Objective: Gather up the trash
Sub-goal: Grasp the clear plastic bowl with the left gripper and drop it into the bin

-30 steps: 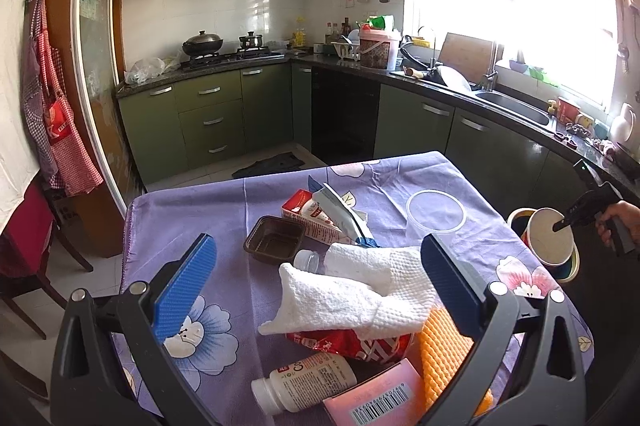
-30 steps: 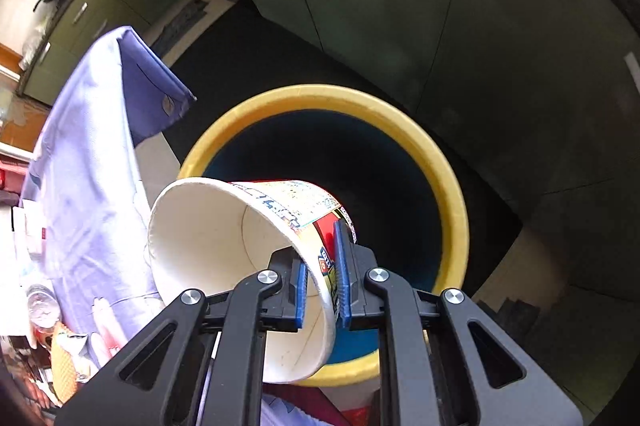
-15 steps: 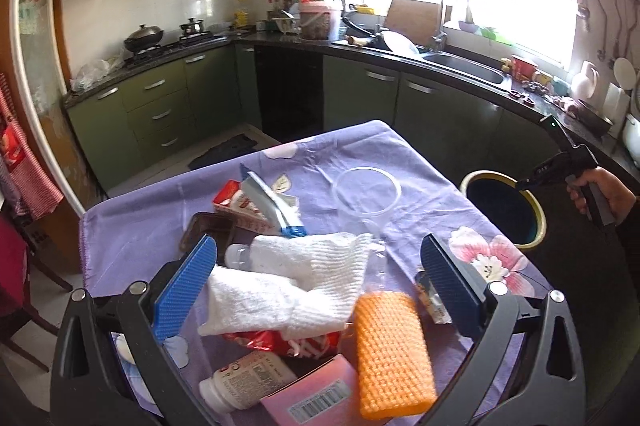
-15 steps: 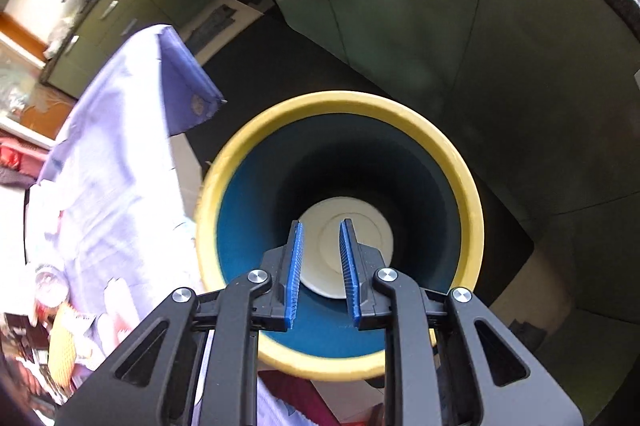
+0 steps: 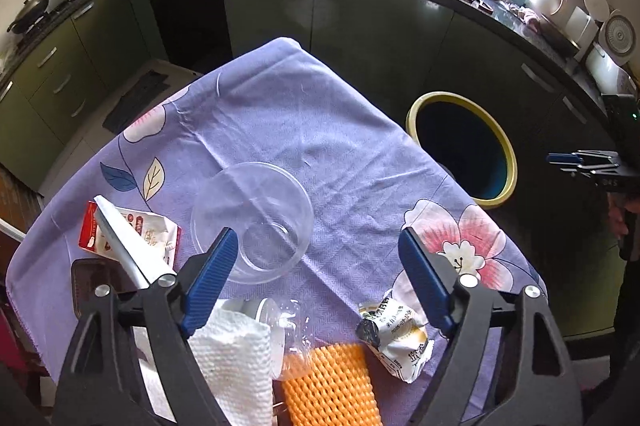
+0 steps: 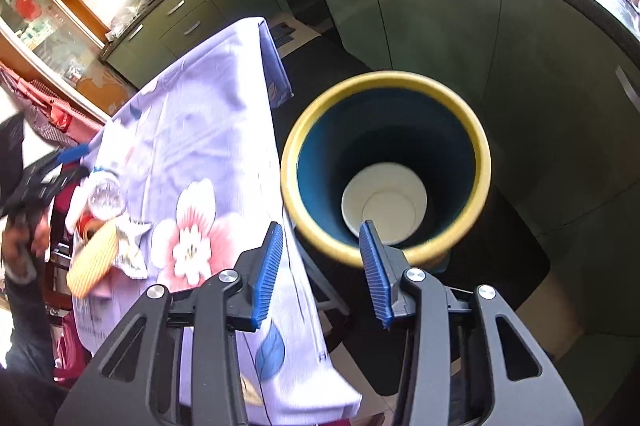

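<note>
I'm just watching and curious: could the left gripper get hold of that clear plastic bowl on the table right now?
Probably yes. The left gripper is open and empty, and the clear plastic bowl lies uncovered just ahead of its fingers, with nothing stacked on it.

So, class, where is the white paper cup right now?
In the right wrist view, the white paper cup lies at the bottom of the yellow-rimmed bin, which stands on the floor beside the table's purple floral cloth.
</note>
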### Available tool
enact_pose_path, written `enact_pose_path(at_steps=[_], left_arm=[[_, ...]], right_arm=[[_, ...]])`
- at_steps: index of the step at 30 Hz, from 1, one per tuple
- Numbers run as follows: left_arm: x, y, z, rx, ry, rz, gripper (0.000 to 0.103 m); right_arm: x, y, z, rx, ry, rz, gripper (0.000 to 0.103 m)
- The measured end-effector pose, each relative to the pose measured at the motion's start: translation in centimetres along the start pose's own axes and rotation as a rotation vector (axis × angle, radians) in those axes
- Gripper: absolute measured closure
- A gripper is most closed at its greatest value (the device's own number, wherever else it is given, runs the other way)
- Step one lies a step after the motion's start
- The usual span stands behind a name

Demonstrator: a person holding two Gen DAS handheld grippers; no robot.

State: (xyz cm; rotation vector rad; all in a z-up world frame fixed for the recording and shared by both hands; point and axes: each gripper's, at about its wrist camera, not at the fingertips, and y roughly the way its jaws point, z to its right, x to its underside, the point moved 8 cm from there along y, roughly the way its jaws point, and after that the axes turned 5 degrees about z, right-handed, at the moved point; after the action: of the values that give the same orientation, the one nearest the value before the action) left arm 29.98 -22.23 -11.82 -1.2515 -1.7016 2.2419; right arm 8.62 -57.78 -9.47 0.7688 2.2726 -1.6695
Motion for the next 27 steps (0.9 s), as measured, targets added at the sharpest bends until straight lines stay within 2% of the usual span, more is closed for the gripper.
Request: enact_pose_path(at_steps=[3, 6, 9, 11, 13, 17, 21, 24, 27], left_arm=[[0.0, 1.6, -0.6, -0.020, 0.002, -0.049, 0.032], [0.5, 3.1, -1.1, -0.030, 0.005, -0.103, 0.044], [0.8, 3.7, -1.2, -0.029, 0.006, -0.131, 0.061], [0.9, 3.9, -1.1, -0.023, -0.001, -0.143, 0.084], [0.8, 3.8, -1.1, -0.022, -0.001, -0.142, 0.095], [-0.2, 2.7, -0.5, -0.058, 0.042, -0.102, 0.098], [-2.1, 0.9, 1.6, -0.057, 0.081, -0.059, 0.098], [-4.0, -0.4, 5.4, -0.010, 0.130, -0.022, 0.098], [-5.9, -0.7, 10.7, 0.069, 0.187, -0.001, 0.098]], right_arm=[[1.0, -0.2, -0.2, -0.011, 0.004, 0.001, 0.063], [0.4, 0.9, -1.0, -0.015, 0.011, -0.001, 0.063], [-0.1, 1.9, -1.2, -0.014, 0.016, 0.002, 0.063], [-0.3, 2.0, -1.3, -0.018, 0.025, 0.004, 0.063], [-0.5, 2.6, -1.3, -0.019, 0.034, 0.007, 0.063], [-0.2, 2.5, -0.9, -0.030, 0.046, 0.020, 0.063], [0.3, 1.9, -0.3, -0.037, 0.060, 0.042, 0.063], [0.6, 1.2, 0.7, -0.036, 0.078, 0.067, 0.063], [1.1, 0.5, 1.9, -0.028, 0.100, 0.089, 0.063]])
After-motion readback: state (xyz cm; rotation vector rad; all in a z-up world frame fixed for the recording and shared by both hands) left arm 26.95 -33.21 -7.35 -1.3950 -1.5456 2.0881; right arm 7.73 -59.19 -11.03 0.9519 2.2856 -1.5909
